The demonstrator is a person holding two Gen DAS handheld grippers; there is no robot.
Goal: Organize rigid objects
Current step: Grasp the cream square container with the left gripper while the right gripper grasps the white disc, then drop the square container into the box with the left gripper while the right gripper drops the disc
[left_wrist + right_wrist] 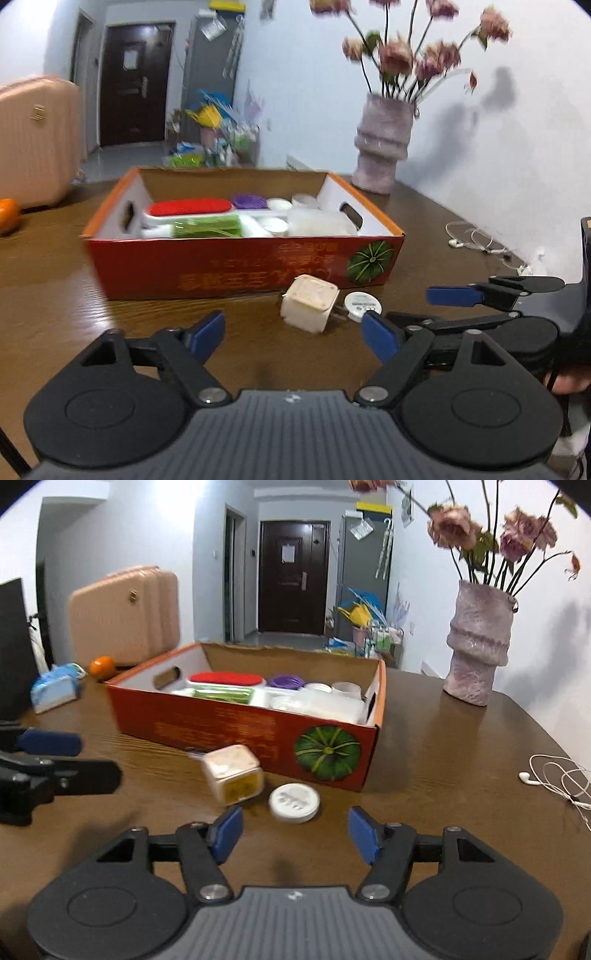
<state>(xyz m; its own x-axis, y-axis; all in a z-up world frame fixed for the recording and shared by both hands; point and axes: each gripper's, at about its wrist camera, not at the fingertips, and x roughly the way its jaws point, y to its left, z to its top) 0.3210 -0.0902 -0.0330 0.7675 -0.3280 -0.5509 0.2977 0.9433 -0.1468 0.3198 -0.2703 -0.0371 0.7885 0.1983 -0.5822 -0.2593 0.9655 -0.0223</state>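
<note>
Both grippers are hovering low over the brown wooden table (pixel 74 295), side by side, and neither is carrying anything: the left gripper (pixel 293 334) is holding its blue pads wide apart, and the right gripper (pixel 295 829) is doing the same, with bare tabletop showing between each pair. Two loose things are lying just in front of the red cardboard box (pixel 221 273), which is already sitting half full of lidded tubs and containers. One is a cream plug adapter (pixel 309 303), a blocky cube tipped onto its side, apparently with metal prongs poking out toward the small round white disc (pixel 362 305) that is lying flat just beside it; whether the two are touching is hard to tell. The adapter is looking like hard plastic, light and stiff, so I would judge it is going to take a firm squeeze without giving; its flat opposite faces are offering the best hold, while the prongs are a poor place to pinch. The disc is looking thin and smooth, lying low against the wood, so it is probably going to be the slippery one, best caught across its rim with the pads nearly scraping the table. The right gripper is pointing almost straight at the disc, the left more toward the adapter.
</note>
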